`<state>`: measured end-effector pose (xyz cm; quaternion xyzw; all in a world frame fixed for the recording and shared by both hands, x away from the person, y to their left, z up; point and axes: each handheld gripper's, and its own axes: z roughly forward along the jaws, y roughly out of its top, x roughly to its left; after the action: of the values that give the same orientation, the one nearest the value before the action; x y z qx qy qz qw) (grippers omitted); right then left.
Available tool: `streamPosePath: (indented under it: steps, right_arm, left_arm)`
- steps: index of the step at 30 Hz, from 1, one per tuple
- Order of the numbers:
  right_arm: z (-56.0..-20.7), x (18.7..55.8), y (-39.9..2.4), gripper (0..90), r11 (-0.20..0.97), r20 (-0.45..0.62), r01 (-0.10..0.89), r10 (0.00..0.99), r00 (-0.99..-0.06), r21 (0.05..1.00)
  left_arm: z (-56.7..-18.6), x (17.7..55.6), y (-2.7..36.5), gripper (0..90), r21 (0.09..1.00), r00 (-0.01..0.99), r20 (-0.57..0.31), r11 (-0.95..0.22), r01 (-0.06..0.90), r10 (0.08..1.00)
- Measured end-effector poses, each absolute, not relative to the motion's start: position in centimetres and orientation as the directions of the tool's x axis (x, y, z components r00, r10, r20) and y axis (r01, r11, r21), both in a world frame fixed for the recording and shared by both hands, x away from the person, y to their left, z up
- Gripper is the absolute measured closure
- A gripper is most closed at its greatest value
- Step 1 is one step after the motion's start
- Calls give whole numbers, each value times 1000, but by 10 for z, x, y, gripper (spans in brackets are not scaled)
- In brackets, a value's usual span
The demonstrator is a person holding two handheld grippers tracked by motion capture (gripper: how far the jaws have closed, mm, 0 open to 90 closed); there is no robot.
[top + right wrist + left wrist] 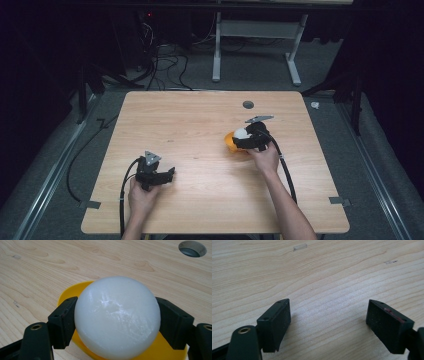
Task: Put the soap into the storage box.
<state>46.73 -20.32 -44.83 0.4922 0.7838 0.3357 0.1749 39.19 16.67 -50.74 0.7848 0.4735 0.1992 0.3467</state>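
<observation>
While the left gripper (328,325) idled wide open and empty at lower left, the right gripper (117,322) clamped the white ball (117,317) just above the yellow dish (72,290) right of centre; setting it down seemingly remained.

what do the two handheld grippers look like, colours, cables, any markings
Both grippers are black. The left gripper and the right gripper each carry a grey three-cornered plate on top and trail a black cable back along the forearm. Their jaws end in blocky black pads with small screw holes; brass-coloured eyelets sit at the jaw bases. No sleeves are visible on the forearms.
</observation>
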Motion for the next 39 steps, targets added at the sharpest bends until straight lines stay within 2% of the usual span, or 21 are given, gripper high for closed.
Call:
streamPosePath:
  steps: [22,39]
  right_arm:
    - [-459,471,-202,244,291,55,697,902,-428,655]
    - [-444,464,-209,254,260,72,657,898,-434,708]
  left_arm:
    - [-507,392,167,205,733,472,-17,-310,606,881]
    - [-507,392,167,205,733,472,-18,-310,605,881]
